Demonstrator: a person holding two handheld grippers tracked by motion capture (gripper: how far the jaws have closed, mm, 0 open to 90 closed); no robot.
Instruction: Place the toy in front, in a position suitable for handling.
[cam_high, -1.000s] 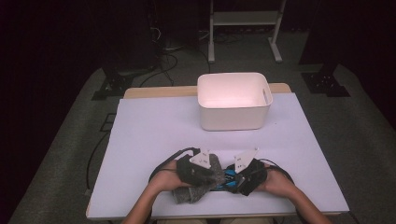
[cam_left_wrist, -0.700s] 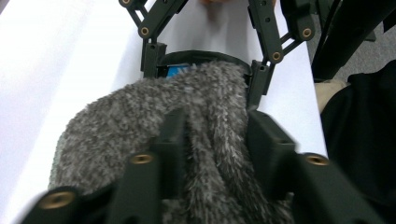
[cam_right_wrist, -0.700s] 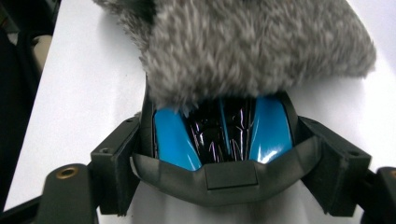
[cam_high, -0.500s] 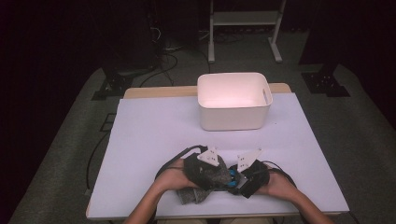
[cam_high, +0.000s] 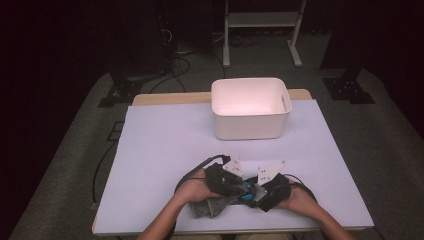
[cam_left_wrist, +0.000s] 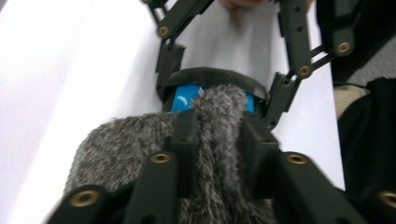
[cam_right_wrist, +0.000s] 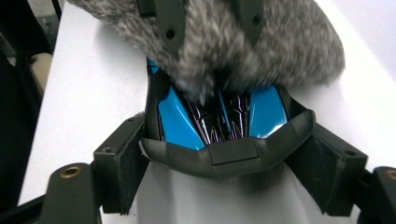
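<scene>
Near the surface's front edge, the left hand-held gripper (cam_left_wrist: 210, 140) pinches a fuzzy grey fabric sleeve (cam_left_wrist: 140, 140) over the blue-and-black toy (cam_right_wrist: 219, 116) clamped between the right hand-held gripper's (cam_right_wrist: 219, 158) widely spread jaws.

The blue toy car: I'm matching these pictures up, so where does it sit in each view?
High view: the blue toy car shows low at centre, between the two grippers.
Left gripper view: at centre, behind the grey fuzzy cloth.
Right gripper view: at centre, between the right gripper jaws, under the cloth.
Shared landmark: the grey fuzzy cloth, touching the car in every view.
</scene>
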